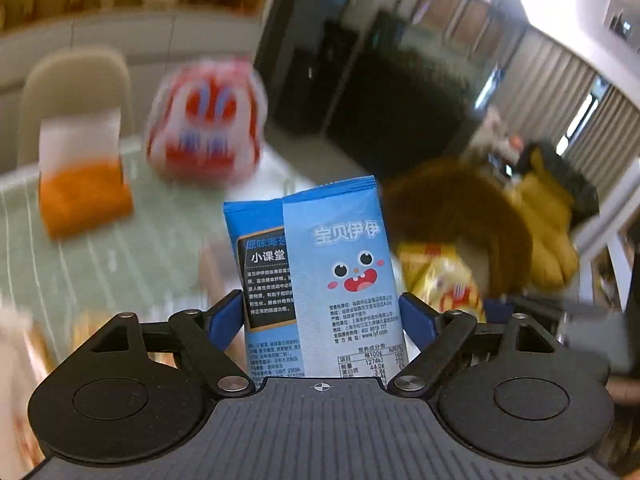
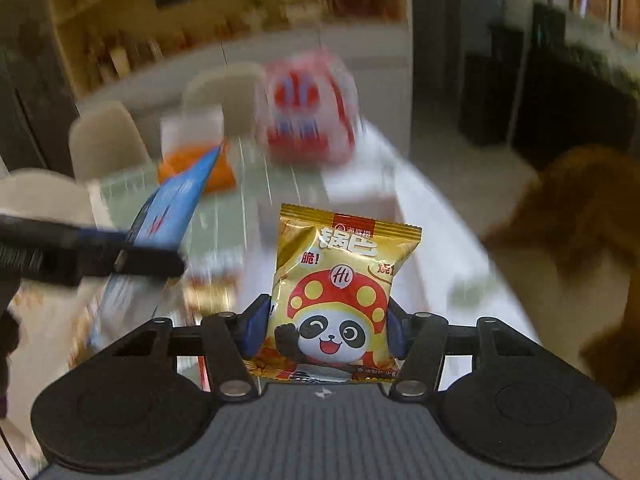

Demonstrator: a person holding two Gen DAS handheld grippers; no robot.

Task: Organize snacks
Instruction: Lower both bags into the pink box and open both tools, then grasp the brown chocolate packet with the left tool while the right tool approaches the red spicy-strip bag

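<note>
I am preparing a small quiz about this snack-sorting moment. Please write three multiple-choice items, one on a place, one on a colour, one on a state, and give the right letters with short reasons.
1. Place: where does the big red and white bag stand?
A. on the far part of the table
B. inside the right gripper
C. on a chair

2. Colour: which colour is the packet in the left gripper?
A. green
B. blue
C. black

3. State: how is the yellow panda packet at this moment?
A. lying flat on the table
B. torn open and empty
C. upright between the fingers of the right gripper

Answers:
1 A, it stands blurred on the table beyond both grippers.
2 B, the blue packet with a smiling face stands between the left fingers.
3 C, the blue pads press its two sides and it is sealed.
</note>
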